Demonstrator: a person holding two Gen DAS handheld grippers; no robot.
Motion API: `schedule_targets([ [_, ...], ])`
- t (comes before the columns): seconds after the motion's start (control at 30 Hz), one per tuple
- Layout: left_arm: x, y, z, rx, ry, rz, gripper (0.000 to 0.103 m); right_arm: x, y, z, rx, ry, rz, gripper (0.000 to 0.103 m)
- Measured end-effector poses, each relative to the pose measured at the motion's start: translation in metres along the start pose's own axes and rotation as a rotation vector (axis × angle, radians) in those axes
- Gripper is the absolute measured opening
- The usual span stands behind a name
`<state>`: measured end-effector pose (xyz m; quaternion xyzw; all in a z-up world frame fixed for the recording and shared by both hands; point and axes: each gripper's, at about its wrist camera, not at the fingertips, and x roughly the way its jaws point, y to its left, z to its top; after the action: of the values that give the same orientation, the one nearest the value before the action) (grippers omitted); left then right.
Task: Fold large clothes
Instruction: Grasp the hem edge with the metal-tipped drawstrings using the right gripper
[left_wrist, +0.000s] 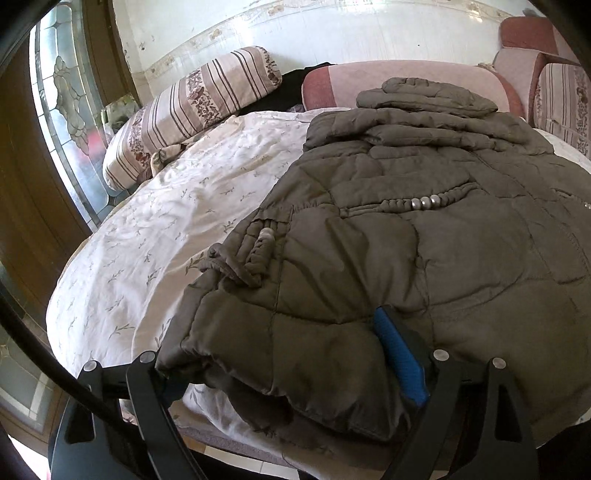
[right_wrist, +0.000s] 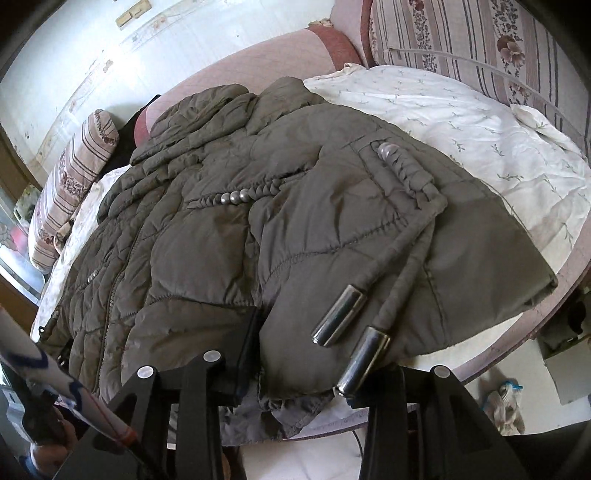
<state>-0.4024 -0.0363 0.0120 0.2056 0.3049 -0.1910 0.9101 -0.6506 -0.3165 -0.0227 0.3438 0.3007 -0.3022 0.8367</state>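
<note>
A large olive-brown quilted jacket (left_wrist: 424, 229) lies spread on a round bed with a white floral sheet (left_wrist: 155, 221). It also shows in the right wrist view (right_wrist: 280, 229), with two drawcords ending in metal tips (right_wrist: 340, 314). My left gripper (left_wrist: 291, 373) stands wide, its fingers either side of the jacket's near hem; the blue-padded finger (left_wrist: 400, 358) presses into the fabric and the other is hidden. My right gripper (right_wrist: 310, 369) also straddles the hem, with its black finger (right_wrist: 245, 350) pushed into the fabric. Neither visibly pinches the cloth.
Striped floral bolster pillows (left_wrist: 192, 107) and a pink padded headboard (left_wrist: 399, 81) ring the bed's far side. A stained-glass door (left_wrist: 62, 110) stands at the left. The bed edge and floor (right_wrist: 480, 373) lie close below my grippers, with a small object on the floor at right.
</note>
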Motion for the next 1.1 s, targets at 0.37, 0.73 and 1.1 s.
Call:
schedule_targets([
  [0.37, 0.001, 0.0, 0.0, -0.008, 0.008, 0.001, 0.09, -0.002, -0.001, -0.002, 0.022, -0.017, 0.008, 0.043],
  [0.73, 0.0, -0.001, 0.0, -0.006, 0.001, 0.009, 0.09, 0.001, 0.004, -0.001, 0.007, 0.002, -0.004, 0.047],
  [1.1, -0.001, -0.004, -0.001, 0.006, -0.013, 0.027, 0.09, 0.002, 0.01, 0.0, -0.02, 0.009, -0.038, 0.05],
])
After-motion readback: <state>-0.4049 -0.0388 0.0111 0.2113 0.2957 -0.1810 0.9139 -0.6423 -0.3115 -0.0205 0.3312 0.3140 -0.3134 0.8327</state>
